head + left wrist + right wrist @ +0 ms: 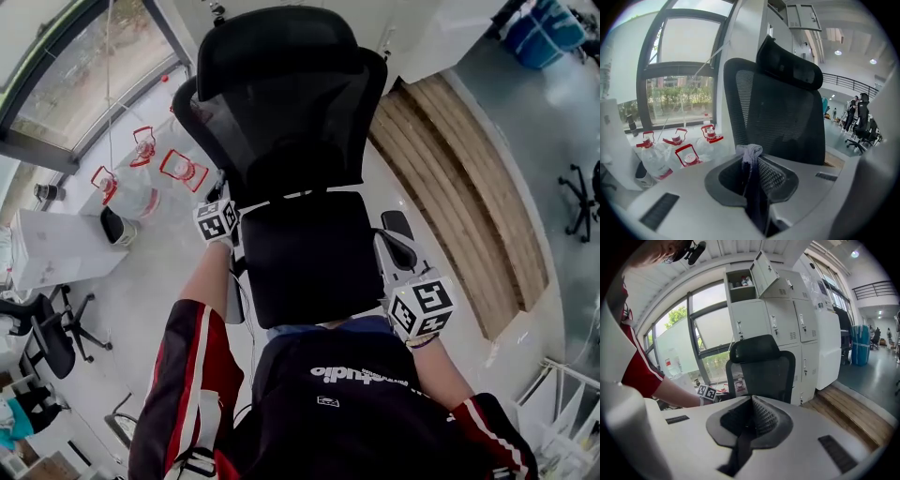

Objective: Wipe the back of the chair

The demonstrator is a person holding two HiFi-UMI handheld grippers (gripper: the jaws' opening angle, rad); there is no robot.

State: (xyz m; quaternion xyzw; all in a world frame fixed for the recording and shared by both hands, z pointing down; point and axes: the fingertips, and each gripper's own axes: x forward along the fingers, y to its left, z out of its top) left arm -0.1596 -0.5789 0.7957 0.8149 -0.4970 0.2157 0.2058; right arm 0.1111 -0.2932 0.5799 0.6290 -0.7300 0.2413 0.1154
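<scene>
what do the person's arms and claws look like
The left claw and right claw are pale grey moulded shells with dark, ribbed pads inside. Each carries a white cube printed with black square markers: left cube, right cube. The left sleeve and right sleeve are black with red and white stripes.

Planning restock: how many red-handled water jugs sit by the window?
4 jugs: a back row of three, left, middle, right, and one in front. Others may hide behind the chair.
</scene>
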